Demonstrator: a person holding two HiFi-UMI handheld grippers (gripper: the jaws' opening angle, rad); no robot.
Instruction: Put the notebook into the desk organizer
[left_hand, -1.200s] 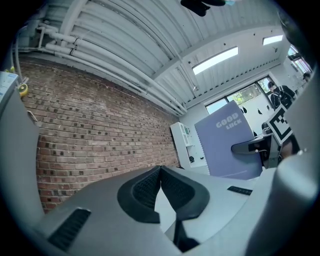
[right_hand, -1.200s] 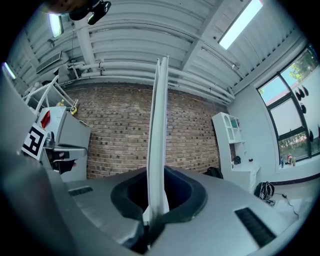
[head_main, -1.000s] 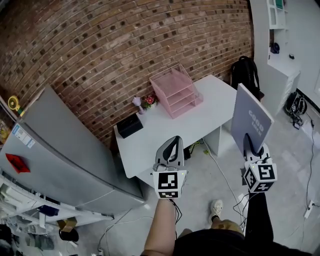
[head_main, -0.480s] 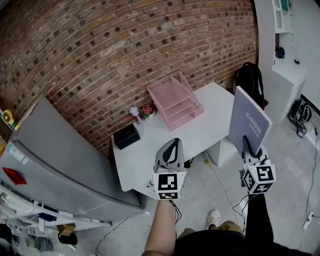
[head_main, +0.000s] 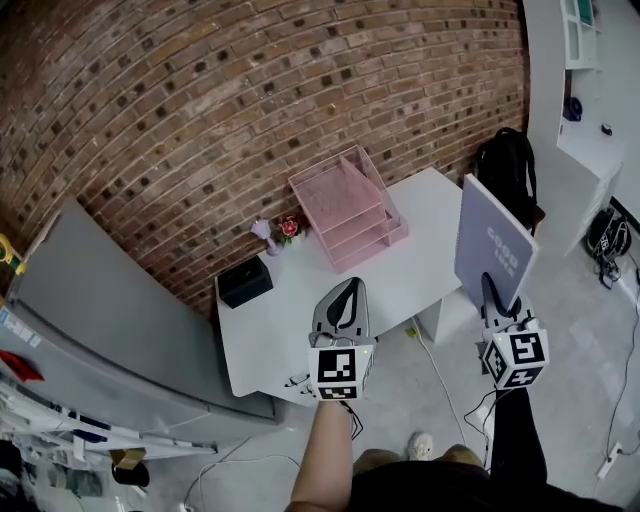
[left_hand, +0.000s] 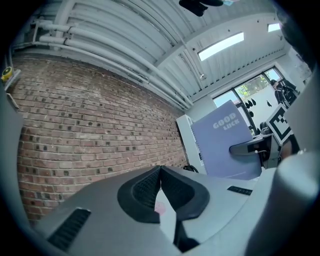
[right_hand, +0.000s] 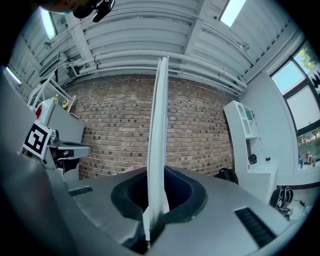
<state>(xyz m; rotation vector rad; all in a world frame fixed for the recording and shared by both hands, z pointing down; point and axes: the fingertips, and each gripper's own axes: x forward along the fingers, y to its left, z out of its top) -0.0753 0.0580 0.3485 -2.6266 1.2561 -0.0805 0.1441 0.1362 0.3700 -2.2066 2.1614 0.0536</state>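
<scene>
A grey-blue notebook (head_main: 492, 246) stands upright, held by its lower edge in my right gripper (head_main: 496, 297), which is shut on it in front of the desk's right end. In the right gripper view the notebook (right_hand: 159, 135) shows edge-on between the jaws. In the left gripper view its cover (left_hand: 223, 142) is at the right. The pink wire desk organizer (head_main: 347, 208) stands at the back of the white desk (head_main: 300, 300), against the brick wall. My left gripper (head_main: 342, 303) hangs over the desk's front edge, shut and empty.
A black box (head_main: 244, 283) and a small flower vase (head_main: 290, 230) sit on the desk left of the organizer. A grey cabinet (head_main: 110, 310) stands at the left. A black backpack (head_main: 507, 165) and white shelves (head_main: 590, 90) are at the right. Cables lie on the floor.
The view has shifted, so the desk and organizer sit a little lower and further left in the picture. Both grippers keep about the same places, the notebook still upright in the right one.
</scene>
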